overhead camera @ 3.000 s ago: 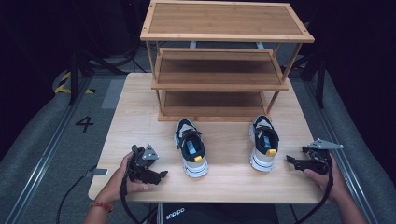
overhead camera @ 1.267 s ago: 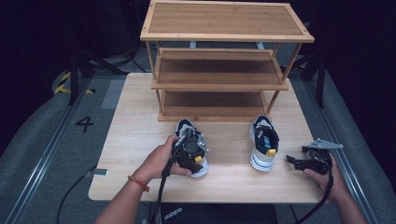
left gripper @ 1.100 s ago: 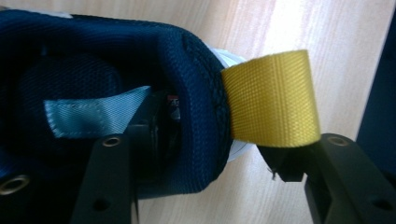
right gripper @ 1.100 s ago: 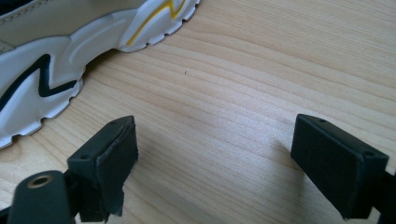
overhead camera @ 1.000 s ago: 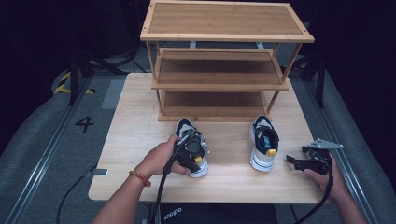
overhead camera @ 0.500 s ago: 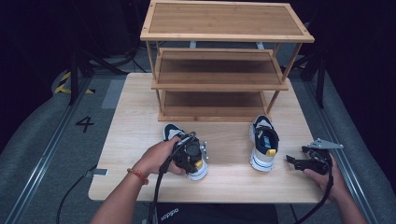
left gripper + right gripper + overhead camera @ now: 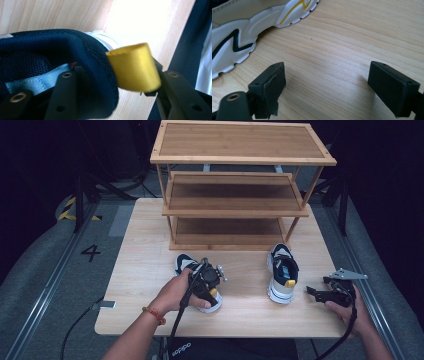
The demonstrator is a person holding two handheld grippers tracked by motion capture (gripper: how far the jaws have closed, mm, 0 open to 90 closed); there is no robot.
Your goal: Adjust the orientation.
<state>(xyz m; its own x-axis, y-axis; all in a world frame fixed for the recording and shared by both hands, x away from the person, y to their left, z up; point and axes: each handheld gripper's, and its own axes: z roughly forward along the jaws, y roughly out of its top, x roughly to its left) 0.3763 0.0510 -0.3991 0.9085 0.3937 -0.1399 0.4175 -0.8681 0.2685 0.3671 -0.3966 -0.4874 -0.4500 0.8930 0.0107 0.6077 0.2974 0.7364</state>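
Gripping the heel collar of the left shoe (image 7: 200, 282), the left tongs (image 7: 112, 82) have one jaw inside the collar and one behind the yellow pull loop (image 7: 133, 67); jaws just reopened slightly, pads on fabric. Shoe sits near the worktop (image 7: 145, 245) front edge. Right tongs (image 7: 325, 87) stand wide over bare wood by the front right corner, beside the right shoe (image 7: 282, 272).
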